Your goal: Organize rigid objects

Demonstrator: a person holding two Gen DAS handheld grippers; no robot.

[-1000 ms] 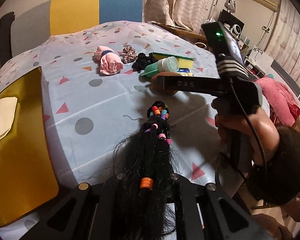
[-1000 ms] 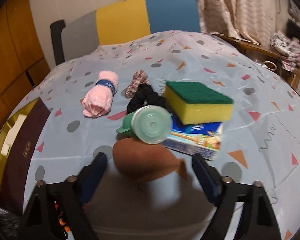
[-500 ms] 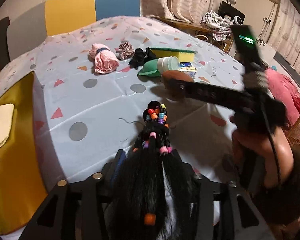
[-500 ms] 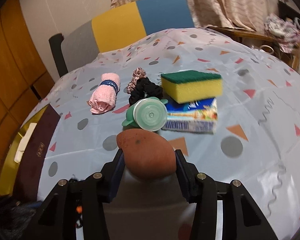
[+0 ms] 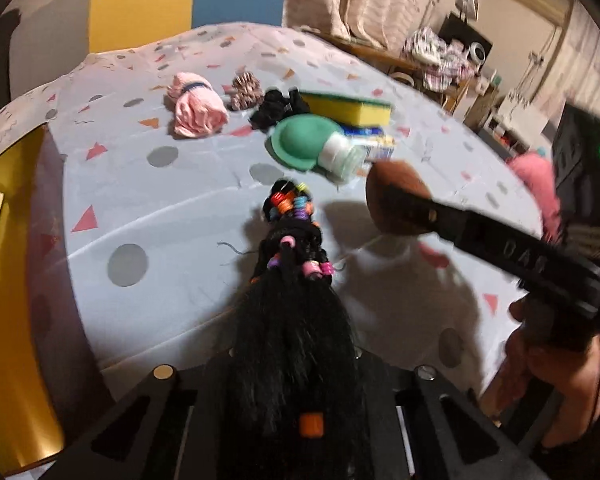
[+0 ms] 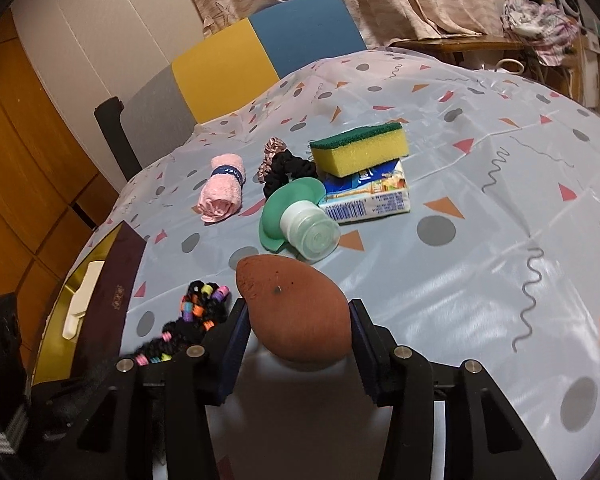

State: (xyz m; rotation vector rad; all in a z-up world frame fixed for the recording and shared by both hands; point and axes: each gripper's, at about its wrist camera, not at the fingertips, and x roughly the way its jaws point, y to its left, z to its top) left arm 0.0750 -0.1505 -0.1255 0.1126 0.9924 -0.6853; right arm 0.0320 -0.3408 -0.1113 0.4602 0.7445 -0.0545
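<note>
My right gripper (image 6: 298, 308) is shut on a brown egg-shaped object (image 6: 288, 292), its pads pressing both sides. In the left wrist view the same brown object (image 5: 388, 184) hangs just over the tablecloth, at the tip of the right gripper (image 5: 398, 210). My left gripper (image 5: 292, 364) is shut on a black hair braid with coloured beads (image 5: 292, 240). The braid's beaded end (image 6: 204, 304) lies on the cloth just left of the brown object. The left fingertips are hidden under the hair.
Behind the brown object lie a green-based bottle (image 6: 300, 224), a yellow-green sponge (image 6: 358, 150) on a blue packet (image 6: 368, 200), a pink rolled towel (image 6: 222, 186) and two scrunchies (image 6: 288, 170). A gold tray (image 5: 8, 280) sits at the left edge. A chair (image 6: 260, 60) stands beyond the table.
The right gripper shut on the brown object and drew it away from the bottle toward the braid. The left jaws opened around the hair, then shut on it again.
</note>
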